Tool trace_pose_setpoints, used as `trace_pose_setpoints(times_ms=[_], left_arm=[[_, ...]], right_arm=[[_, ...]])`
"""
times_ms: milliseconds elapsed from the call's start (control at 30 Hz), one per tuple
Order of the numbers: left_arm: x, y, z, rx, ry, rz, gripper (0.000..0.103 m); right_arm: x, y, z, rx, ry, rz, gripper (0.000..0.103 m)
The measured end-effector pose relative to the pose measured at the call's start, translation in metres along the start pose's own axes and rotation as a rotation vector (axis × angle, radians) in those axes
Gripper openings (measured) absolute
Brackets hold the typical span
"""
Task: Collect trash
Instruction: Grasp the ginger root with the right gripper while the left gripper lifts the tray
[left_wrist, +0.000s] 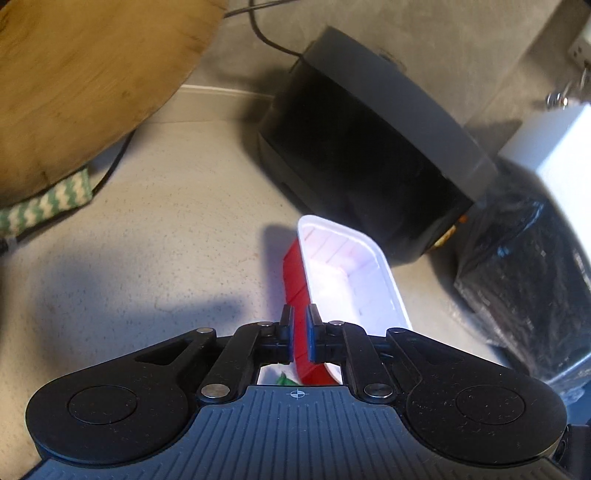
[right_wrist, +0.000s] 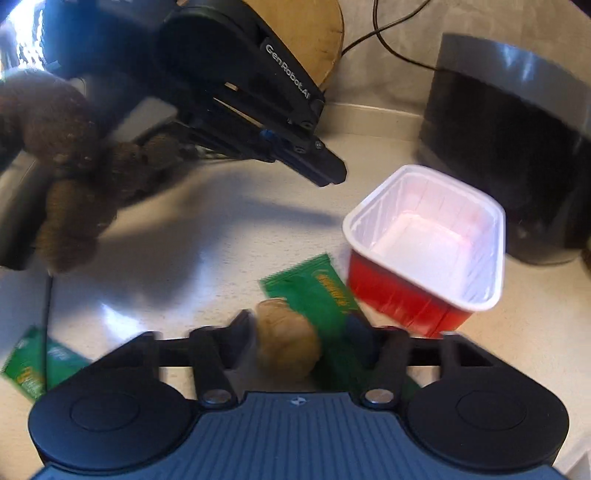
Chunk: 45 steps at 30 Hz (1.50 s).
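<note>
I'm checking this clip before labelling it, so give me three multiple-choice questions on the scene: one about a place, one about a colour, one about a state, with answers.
1. The tan ball lies: A in the tray, B between the right gripper's fingers, C on a chair.
2. The tray's outside is: A blue, B yellow, C red.
3. The tray is: A empty, B full of wrappers, C lidded.
Answers: B, a finger stands on each side of it; C, its outer wall shows red; A, only its bare white inside shows.

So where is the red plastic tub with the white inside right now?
The red plastic tub is clamped by its wall in the left tongs, held above the pale floor just in front of the black round bin.
</note>
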<state>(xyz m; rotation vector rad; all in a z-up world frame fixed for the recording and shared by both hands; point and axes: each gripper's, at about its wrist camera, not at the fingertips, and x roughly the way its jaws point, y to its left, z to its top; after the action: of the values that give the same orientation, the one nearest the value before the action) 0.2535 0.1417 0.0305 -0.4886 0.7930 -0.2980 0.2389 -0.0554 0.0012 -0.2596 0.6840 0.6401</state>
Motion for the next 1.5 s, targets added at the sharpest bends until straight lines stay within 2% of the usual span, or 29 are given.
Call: trace_pose_setpoints(times_ms=[33,100,133,200,233,400,567,667,733,767,833,967,1067,1200,1267,1333,1467,1500], left_arm=[[0.000,0.002,-0.002,-0.007,-0.003,-0.013,0.009],[0.002,0.004,-0.002,-0.037,-0.023,-0.042,0.009],[0.005,0.004,0.001,-0.064,-0.038,-0.068,0.009],[0.017,-0.004,0.011,-0.098,-0.015,-0.134,0.013],[0.019,-0.009,0.014,-0.091,-0.004,-0.120,0.014],[0.041,-0.050,0.021,0.118,-0.019,0.128,0.017],[0.085,-0.053,0.020,0.120,0.055,0.212,0.019],[0.109,-0.049,0.016,0.111,0.095,0.228,0.020],[0.111,-0.039,0.012,0.060,0.095,0.197,0.017],[0.110,-0.034,0.012,0.015,0.105,0.171,0.014],[0.102,-0.025,0.009,-0.056,0.095,0.131,0.014],[0.075,-0.015,0.001,-0.071,0.008,0.119,0.012],[0.049,-0.007,0.002,-0.103,-0.046,0.094,0.011],[0.006,-0.009,0.009,-0.078,-0.128,0.091,0.011],[-0.013,-0.015,0.012,-0.065,-0.161,0.079,0.011],[-0.029,-0.024,0.011,-0.054,-0.178,0.061,0.011],[-0.055,-0.051,-0.004,-0.005,-0.192,0.015,0.011],[-0.062,-0.058,-0.010,0.011,-0.192,0.008,0.011]], right_arm=[[-0.006,0.000,0.000,0.000,-0.008,0.014,0.034],[-0.020,-0.002,-0.001,0.021,-0.017,0.036,0.033],[-0.029,-0.003,-0.003,0.020,-0.033,0.035,0.029],[-0.044,-0.004,-0.006,0.008,-0.063,-0.002,0.024],[-0.050,-0.006,-0.007,0.010,-0.068,-0.017,0.024],[-0.061,-0.025,-0.016,0.056,-0.074,-0.048,0.024],[-0.064,-0.047,-0.030,0.103,-0.082,-0.017,0.024],[-0.069,-0.051,-0.038,0.090,-0.096,0.019,0.031],[-0.067,-0.054,-0.040,0.098,-0.102,0.037,0.052],[-0.065,-0.054,-0.042,0.100,-0.105,0.040,0.056],[-0.058,-0.050,-0.042,0.097,-0.104,0.038,0.060],[-0.040,-0.045,-0.044,0.085,-0.074,0.057,0.060],[-0.038,-0.032,-0.048,0.042,-0.073,0.016,0.060],[-0.065,-0.026,-0.061,0.011,-0.154,-0.025,0.060],[-0.079,-0.021,-0.068,0.001,-0.193,-0.010,0.061],[-0.080,-0.020,-0.067,0.027,-0.185,0.024,0.061],[-0.054,-0.023,-0.063,0.146,-0.121,0.056,0.060],[-0.046,-0.025,-0.064,0.171,-0.102,0.058,0.057]])
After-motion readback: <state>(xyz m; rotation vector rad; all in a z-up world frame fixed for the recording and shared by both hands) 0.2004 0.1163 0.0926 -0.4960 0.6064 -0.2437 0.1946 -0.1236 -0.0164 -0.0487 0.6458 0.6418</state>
